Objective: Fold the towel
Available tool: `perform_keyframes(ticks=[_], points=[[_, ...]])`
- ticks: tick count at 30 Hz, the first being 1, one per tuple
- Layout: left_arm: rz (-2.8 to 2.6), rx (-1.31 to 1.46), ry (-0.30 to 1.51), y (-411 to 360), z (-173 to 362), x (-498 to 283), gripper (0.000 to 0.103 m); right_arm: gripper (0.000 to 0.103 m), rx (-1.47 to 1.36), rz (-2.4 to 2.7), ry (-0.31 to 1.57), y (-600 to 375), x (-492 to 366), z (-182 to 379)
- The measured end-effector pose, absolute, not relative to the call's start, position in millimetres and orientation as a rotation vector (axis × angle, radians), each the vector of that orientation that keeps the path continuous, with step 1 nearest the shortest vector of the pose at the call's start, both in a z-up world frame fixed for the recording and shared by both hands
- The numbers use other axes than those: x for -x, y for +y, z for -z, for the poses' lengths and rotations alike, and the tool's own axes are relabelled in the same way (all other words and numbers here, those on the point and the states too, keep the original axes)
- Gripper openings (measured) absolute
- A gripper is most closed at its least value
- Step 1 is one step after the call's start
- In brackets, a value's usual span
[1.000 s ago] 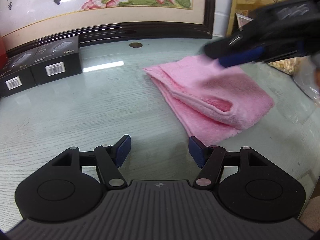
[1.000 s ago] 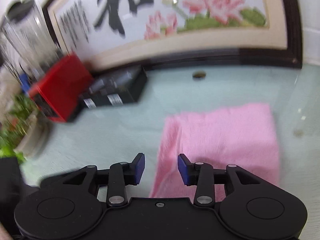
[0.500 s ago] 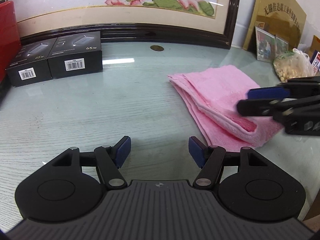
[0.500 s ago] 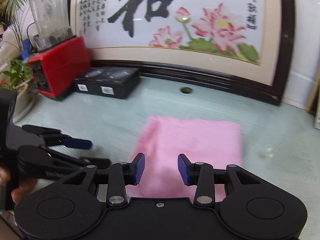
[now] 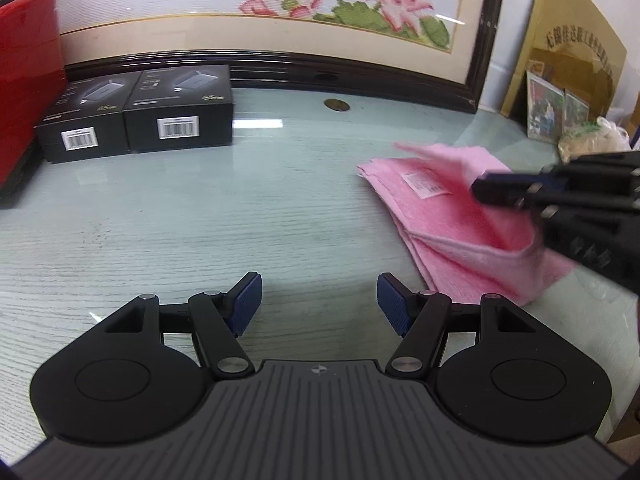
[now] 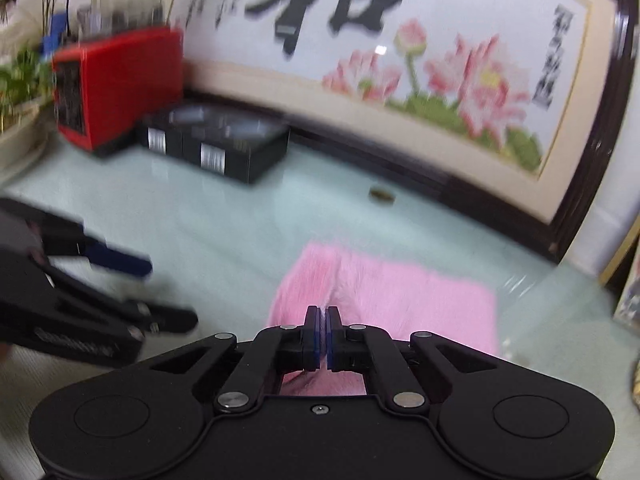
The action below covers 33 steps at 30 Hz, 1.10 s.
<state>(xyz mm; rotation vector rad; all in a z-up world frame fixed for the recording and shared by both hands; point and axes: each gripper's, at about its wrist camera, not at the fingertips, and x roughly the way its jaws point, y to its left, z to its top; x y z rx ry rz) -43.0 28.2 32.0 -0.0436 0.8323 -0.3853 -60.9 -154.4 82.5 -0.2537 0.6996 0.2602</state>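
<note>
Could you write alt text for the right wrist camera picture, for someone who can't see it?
The right gripper has just closed, pinching a raised edge of a folded pink towel on a pale green table. The left gripper hovers open at left; black boxes sit behind.

A pale green glass-topped counter (image 5: 168, 216) carries two black boxes (image 5: 136, 114) with barcode labels, side by side near its back edge. Left of them stands a red appliance (image 6: 116, 84), with a potted plant (image 6: 20, 88) further left. A dark-framed embroidery (image 5: 340, 12) of pink lotus flowers leans behind the boxes. A coin (image 5: 336, 105) lies just before the frame. At the right corner stand a gold plaque (image 5: 576, 60), small photos (image 5: 554, 106) and a plastic bag (image 5: 592, 138).
</note>
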Motion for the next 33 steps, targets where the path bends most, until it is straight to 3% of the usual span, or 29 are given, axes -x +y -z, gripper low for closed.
perform_keyframes(ticks=[12, 13, 17, 19, 23, 33], points=[[0.358, 0.049, 0.844, 36.9, -31.0, 42.3, 0.063, 0.007, 0.211, -0.381, 0.782, -139.9, 49.9, -47.6], [0.358, 0.048, 0.842, 37.2, -31.6, 42.2, 0.063, 0.012, 0.154, -0.399, 0.796, -146.1, 47.4, -51.0], [0.360, 0.062, 0.832, 40.0, -36.0, 39.2, 0.063, 0.014, -0.161, -0.488, 0.803, -181.4, 47.7, -68.3], [0.365, 0.083, 0.833, 39.1, -40.0, 34.7, 0.063, 0.023, -0.359, -0.503, 0.752, -213.1, 52.8, -78.8], [0.430, 0.105, 0.810, 24.9, -52.4, 27.3, 0.063, 0.026, -0.554, -0.355, 0.665, -281.8, 61.2, -95.5], [0.554, -0.070, 0.819, -58.6, -47.4, 24.0, 0.063, 0.027, -0.468, -0.096, 0.795, -326.7, 45.2, -59.3]])
